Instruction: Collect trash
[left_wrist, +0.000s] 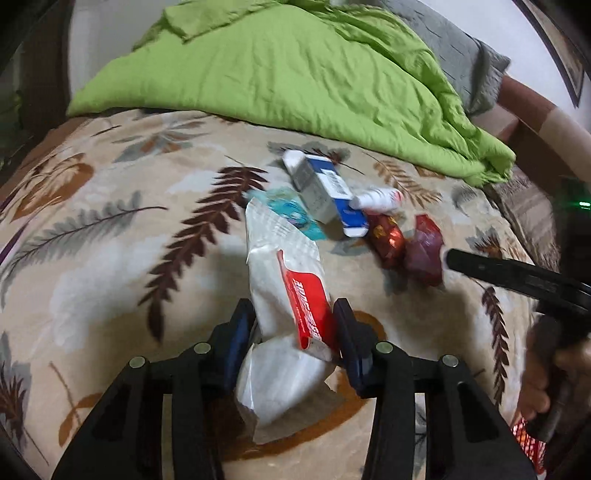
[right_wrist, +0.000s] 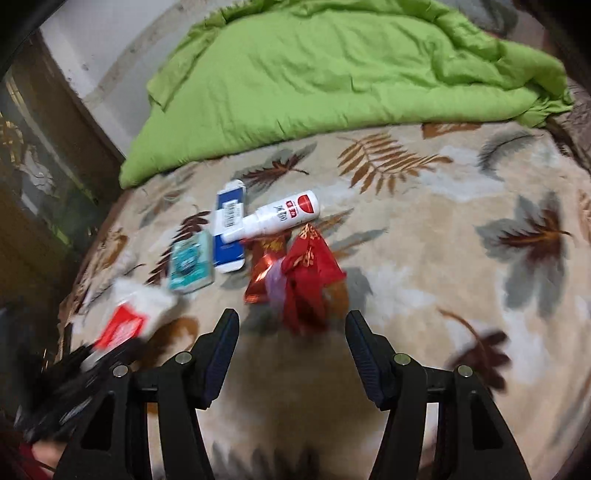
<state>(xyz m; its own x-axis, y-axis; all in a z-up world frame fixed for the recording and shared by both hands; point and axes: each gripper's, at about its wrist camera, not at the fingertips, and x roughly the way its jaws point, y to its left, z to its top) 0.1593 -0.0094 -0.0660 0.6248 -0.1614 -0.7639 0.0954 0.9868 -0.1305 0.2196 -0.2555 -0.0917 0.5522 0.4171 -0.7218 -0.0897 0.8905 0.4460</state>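
Trash lies on a leaf-patterned bedspread (left_wrist: 110, 258). My left gripper (left_wrist: 293, 319) is shut on a white and red wrapper (left_wrist: 284, 280), also seen blurred in the right wrist view (right_wrist: 129, 317). Beyond it lie a teal packet (left_wrist: 295, 210), a blue and white box (left_wrist: 325, 192), a small white bottle (left_wrist: 376, 197) and crumpled red wrappers (left_wrist: 406, 243). My right gripper (right_wrist: 291, 328) is open and empty, just short of the red wrappers (right_wrist: 306, 273). The box (right_wrist: 229, 229), bottle (right_wrist: 280, 216) and teal packet (right_wrist: 192, 266) lie behind them.
A crumpled green quilt (left_wrist: 295, 70) covers the far half of the bed, also in the right wrist view (right_wrist: 332, 74). A grey pillow (left_wrist: 461, 48) lies at the far right. A dark wooden cabinet (right_wrist: 48, 155) stands beside the bed's left edge.
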